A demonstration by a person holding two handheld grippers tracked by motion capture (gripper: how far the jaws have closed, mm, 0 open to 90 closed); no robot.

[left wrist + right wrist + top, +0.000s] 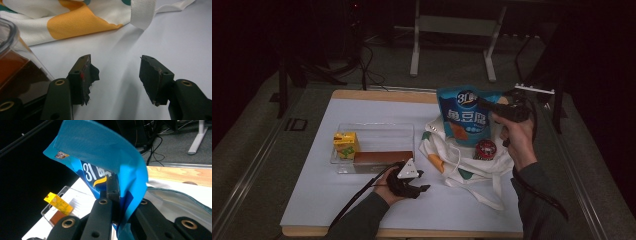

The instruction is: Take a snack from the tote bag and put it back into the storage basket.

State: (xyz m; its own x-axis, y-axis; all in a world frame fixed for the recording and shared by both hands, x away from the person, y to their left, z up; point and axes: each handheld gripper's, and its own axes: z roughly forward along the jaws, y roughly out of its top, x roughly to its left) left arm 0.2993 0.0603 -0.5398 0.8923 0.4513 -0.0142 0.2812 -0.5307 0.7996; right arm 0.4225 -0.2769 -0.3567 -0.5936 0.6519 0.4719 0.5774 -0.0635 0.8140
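the right gripper [486, 104] is clamped on the upper edge of the blue snack bag [463, 116], holding it upright in the air above the white tote bag [447, 155] at the right of the table [312, 200]. in the right gripper view the bag's foil [110, 152] folds over the closed jaws. a red round tin [485, 149] lies on the tote. the left gripper [419, 182] rests low on the table just beside the clear tray [372, 131], jaws apart with nothing between them. a yellow drink carton [346, 144] stands in the tray.
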